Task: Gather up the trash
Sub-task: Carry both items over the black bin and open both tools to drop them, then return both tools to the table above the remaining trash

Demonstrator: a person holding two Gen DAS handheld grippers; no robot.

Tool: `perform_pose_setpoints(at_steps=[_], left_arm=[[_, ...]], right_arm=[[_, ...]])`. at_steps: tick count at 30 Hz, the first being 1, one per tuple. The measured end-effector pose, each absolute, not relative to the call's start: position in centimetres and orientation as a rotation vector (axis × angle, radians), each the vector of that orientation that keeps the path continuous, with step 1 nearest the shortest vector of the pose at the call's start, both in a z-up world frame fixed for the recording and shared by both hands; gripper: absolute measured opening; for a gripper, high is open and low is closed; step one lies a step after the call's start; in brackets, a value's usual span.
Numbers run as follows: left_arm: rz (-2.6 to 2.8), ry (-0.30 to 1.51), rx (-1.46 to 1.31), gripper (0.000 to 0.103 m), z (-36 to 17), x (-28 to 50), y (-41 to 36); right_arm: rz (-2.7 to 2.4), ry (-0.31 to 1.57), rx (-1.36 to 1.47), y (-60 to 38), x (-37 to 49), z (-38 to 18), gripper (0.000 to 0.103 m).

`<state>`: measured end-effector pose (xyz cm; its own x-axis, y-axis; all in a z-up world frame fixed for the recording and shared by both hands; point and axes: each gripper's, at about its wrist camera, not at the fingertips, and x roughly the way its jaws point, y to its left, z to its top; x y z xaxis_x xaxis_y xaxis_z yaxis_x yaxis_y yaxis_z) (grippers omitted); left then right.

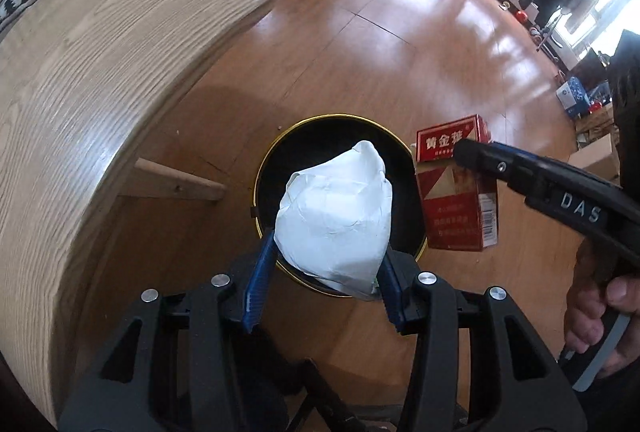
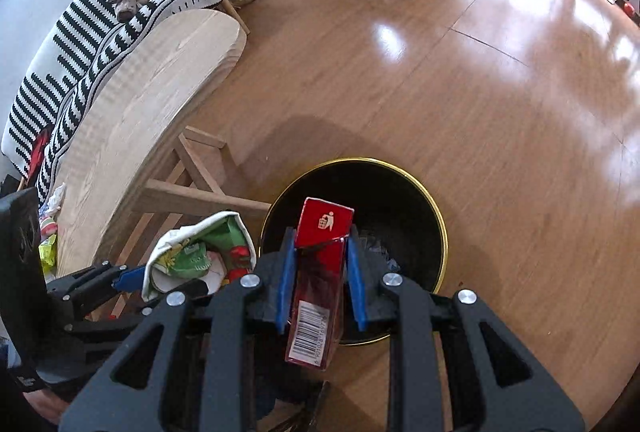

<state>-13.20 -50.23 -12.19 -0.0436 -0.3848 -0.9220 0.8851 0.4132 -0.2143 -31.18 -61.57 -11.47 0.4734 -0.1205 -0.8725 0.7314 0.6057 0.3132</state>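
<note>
Both loads poised above the black bin (image 2: 436,232), gold-rimmed, standing on the wooden floor (image 2: 460,80) just beside the pale wood worktop (image 1: 100,72).

Left gripper (image 1: 326,272): about half open, clamped on a crumpled white packet (image 1: 336,216); blue pads pressing its lower sides. From the left wrist view, packet sits straight over the bin mouth, pointed end forward and down. From the right wrist view, same packet (image 2: 200,252) shows a green and red printed inside, hanging just left of the rim rather than clearly over it. Cannot settle which from these two views.

Right gripper (image 2: 322,272): nearly closed, pinching a red cigarette box (image 2: 320,284) across its narrow faces. Long axis of box in line with the fingers, far end tipped down into the bin mouth, barcode end toward the camera. In the left wrist view, box (image 1: 456,208) appears at the bin's right edge, lid flap open.

Judgement: right hand better placed for release; box likely to fall in lengthwise. Left may need a small shift toward bin centre first.
</note>
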Motion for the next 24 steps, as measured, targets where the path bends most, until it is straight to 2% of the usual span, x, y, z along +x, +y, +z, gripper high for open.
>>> perform_pose_setpoints(at_steps=[7, 8, 9, 10, 11, 17, 24], left_arm=[[-1.111, 1.196, 0.531, 0.049, -12.0, -14.0, -50.6], [-1.118, 1.194, 0.536, 0.051, -12.0, -14.1, -50.6], [-1.123, 1.189, 0.538, 0.059, -11.9, -14.1, -50.6], [-1.126, 1.182, 0.541, 0.068, -11.6, -14.1, -50.7], [-1.124, 1.169, 0.545, 0.07, -11.4, -14.2, -50.7], [-1.11, 1.168, 0.454, 0.071, -9.0, -12.7, -49.5], [-1.029, 1.108, 0.086, 0.077, 0.2, -4.7, -39.0]], right_arm=[[-0.598, 0.93, 0.737, -61.3, -31.8, -10.8, 0.025], [-0.602, 0.927, 0.732, -61.3, -31.7, -10.7, 0.028], [-0.609, 0.928, 0.73, -61.3, -31.7, -10.5, 0.031], [-0.613, 0.925, 0.731, -61.3, -31.8, -10.4, 0.042], [-0.615, 0.916, 0.737, -61.4, -31.8, -10.3, 0.052], [-0.618, 0.889, 0.73, -61.0, -31.6, -8.8, 0.06], [-0.487, 0.819, 0.596, -56.6, -25.3, -2.5, 0.07]])
